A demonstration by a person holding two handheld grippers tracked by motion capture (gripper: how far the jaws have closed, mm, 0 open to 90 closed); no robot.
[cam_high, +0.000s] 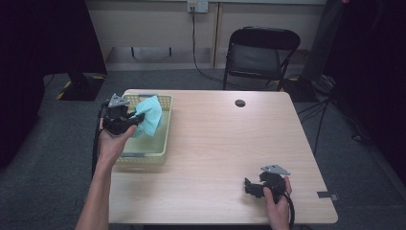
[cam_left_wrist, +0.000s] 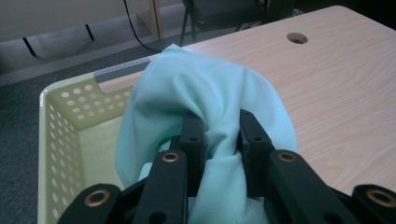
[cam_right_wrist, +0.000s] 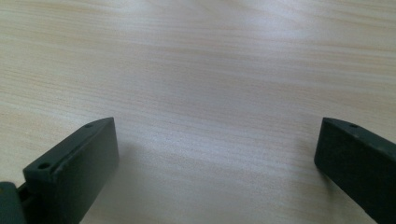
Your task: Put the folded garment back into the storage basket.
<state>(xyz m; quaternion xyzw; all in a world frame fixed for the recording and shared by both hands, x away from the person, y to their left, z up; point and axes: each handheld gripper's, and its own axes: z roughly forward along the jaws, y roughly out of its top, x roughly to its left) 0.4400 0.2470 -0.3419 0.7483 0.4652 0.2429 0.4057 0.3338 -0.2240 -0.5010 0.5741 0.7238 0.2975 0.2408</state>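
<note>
A light teal cloth (cam_high: 149, 115) hangs bunched over the pale yellow perforated basket (cam_high: 163, 149) at the table's left. My left gripper (cam_high: 136, 120) is shut on the cloth, held above the basket. In the left gripper view the cloth (cam_left_wrist: 205, 88) bulges up between and around the black jaws of my left gripper (cam_left_wrist: 219, 128), with the basket (cam_left_wrist: 65, 116) below and to the left. My right gripper (cam_high: 249, 186) rests low near the table's front right, open with nothing between its jaws. In the right gripper view my right gripper (cam_right_wrist: 217, 144) stands wide over bare wood.
The wooden table (cam_high: 230, 143) has a round cable hole (cam_high: 240, 103) near its far edge. A black folding chair (cam_high: 258, 55) stands behind the table. Dark curtains hang at both sides, and a cable runs down from a wall socket.
</note>
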